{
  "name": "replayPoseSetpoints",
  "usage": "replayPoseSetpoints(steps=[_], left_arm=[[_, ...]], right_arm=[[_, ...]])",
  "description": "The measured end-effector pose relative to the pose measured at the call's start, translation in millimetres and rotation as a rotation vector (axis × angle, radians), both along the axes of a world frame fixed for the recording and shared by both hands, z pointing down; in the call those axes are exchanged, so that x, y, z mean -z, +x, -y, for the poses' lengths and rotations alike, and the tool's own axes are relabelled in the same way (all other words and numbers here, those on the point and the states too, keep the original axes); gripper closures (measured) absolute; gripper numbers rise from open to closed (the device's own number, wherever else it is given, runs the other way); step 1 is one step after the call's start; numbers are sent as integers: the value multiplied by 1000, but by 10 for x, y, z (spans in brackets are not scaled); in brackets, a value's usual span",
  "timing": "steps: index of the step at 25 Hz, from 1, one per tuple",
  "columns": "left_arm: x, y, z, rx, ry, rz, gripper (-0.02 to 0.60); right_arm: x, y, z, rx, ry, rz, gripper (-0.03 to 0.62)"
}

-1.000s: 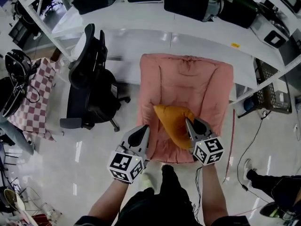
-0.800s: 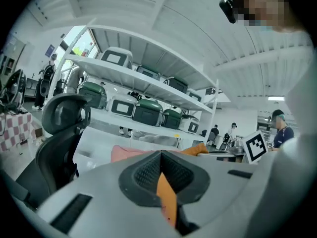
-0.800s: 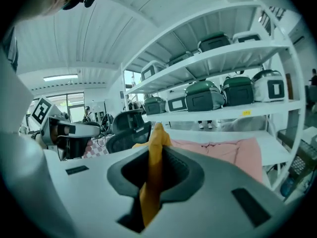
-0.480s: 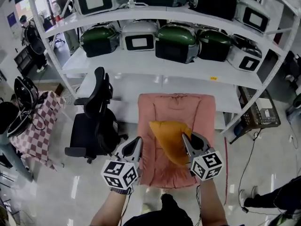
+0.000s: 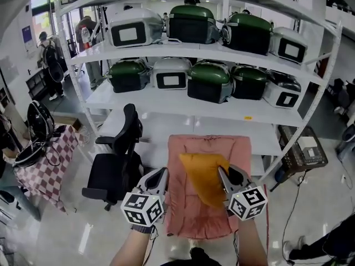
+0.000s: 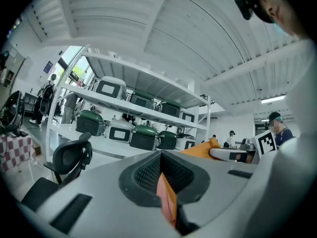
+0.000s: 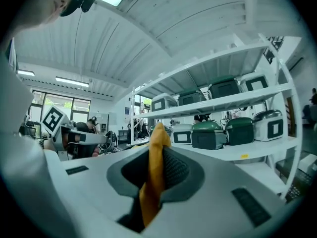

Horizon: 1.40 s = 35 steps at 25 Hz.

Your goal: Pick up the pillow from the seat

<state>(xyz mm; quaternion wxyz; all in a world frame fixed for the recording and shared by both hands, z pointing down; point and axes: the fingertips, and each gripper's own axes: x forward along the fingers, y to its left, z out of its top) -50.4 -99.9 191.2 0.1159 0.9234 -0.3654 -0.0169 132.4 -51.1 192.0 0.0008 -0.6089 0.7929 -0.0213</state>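
**A:** Is anything legible around the shelf rack [image 5: 183, 105]?

**B:** Nothing I can read. A small yellow tag [image 5: 248, 117] sits on the front edge of the rack's lower board, toward its right end, but its print is too small.

**A:** And to the left of the rack?

**B:** A blue sign [image 5: 28, 35] hangs on the wall there, and its lettering is too small to make out.

**A:** What about in front of the rack?

**B:** The left cube [image 5: 143, 209] on the left gripper [image 5: 160, 176] and the right cube [image 5: 247, 202] on the right gripper [image 5: 224, 173] carry only black-and-white square patterns.

**A:** And the cookers [image 5: 208, 82] on the rack?

**B:** Their dark front panels [image 5: 171, 80] give no readable characters.
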Motion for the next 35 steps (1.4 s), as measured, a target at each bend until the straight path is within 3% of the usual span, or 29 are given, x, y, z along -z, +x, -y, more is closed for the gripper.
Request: replayPoseSetpoints(steps=[14, 35], left_arm=[[319, -387, -148, 41, 52, 0, 583], [400, -517, -307, 40, 75, -9, 583]], right_arm=[[331, -84, -209, -4, 57, -42, 546], [407, -200, -374, -7, 80, -86, 546]])
